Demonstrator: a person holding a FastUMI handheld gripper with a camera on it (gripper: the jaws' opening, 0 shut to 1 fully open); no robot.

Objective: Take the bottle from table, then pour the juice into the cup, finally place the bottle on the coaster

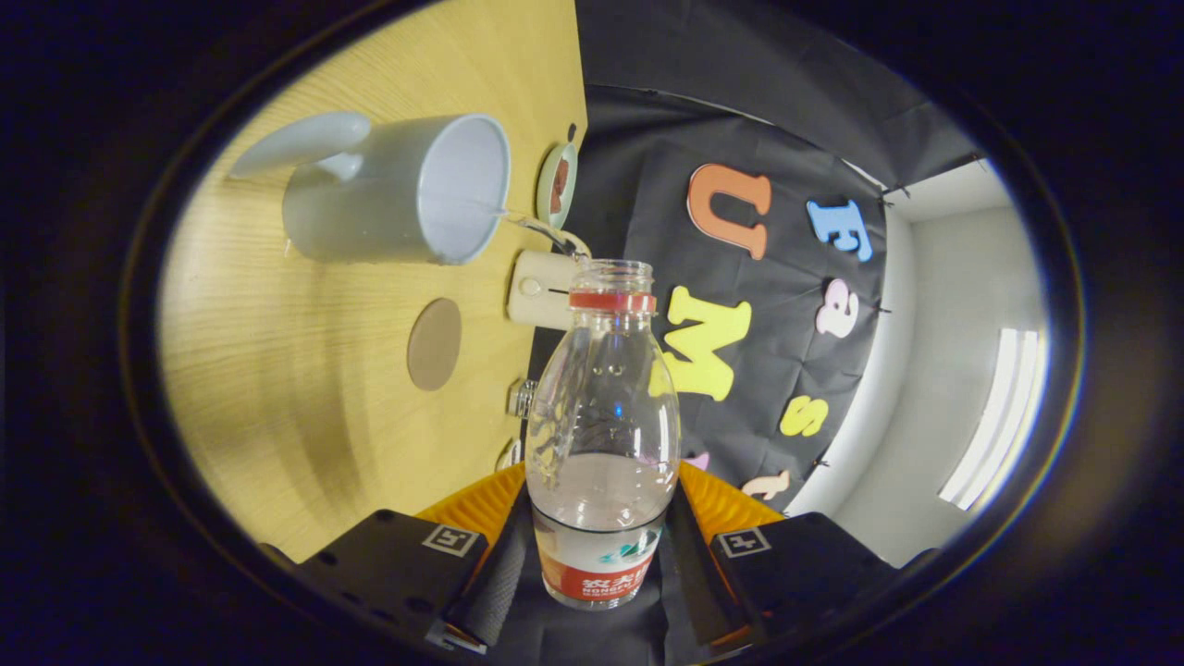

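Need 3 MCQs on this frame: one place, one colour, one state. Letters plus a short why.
1. Where is the round brown coaster?
A. under the mug
B. bare on the wooden table, nearer the claw than the mug
C. inside the mug

2. What colour is the ring on the bottle's neck?
A. red
B. blue
C. green

3. What is the claw doing?
A. open, apart from the bottle
B. shut on the mug's handle
C. shut on the bottle

Key: 1 B, the coaster lies alone on the wood, apart from the grey mug. 2 A, a red ring sits just under the open, capless mouth. 3 C, both fingers press the clear plastic bottle at its labelled lower part.
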